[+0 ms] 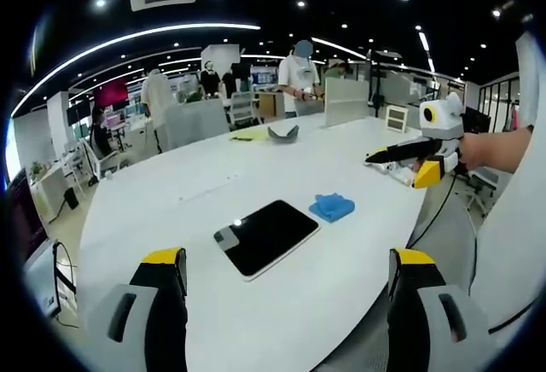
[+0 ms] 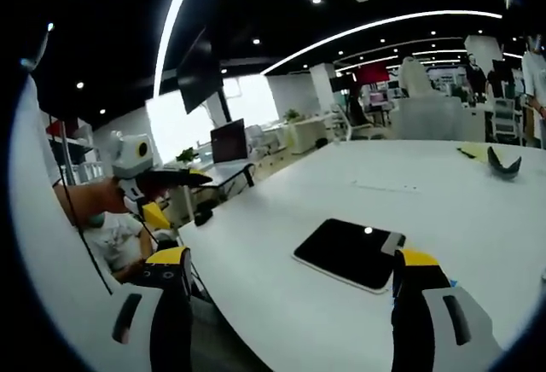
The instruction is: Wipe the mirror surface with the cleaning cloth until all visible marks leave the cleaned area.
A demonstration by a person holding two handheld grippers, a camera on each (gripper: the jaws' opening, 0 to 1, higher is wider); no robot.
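Note:
The mirror (image 1: 269, 237), a dark glossy slab with a light reflected in it, lies flat on the white table (image 1: 171, 193) just ahead of my left gripper (image 1: 288, 304), whose jaws stand wide apart with nothing between them. A small crumpled blue cloth (image 1: 333, 207) rests right of the mirror's far corner. A hand holds my right gripper (image 1: 368, 158) above the table's right edge, beyond the cloth. In the right gripper view the mirror (image 2: 350, 252) lies near my right gripper (image 2: 294, 304), open and empty. The left gripper (image 2: 209, 178) hovers off the table's left edge.
At the table's far end lie a grey curved object (image 1: 283, 132) and a yellow sheet (image 1: 247, 136). Several people stand beyond it among chairs and desks. The table's near edge (image 1: 375, 304) curves close under my jaws.

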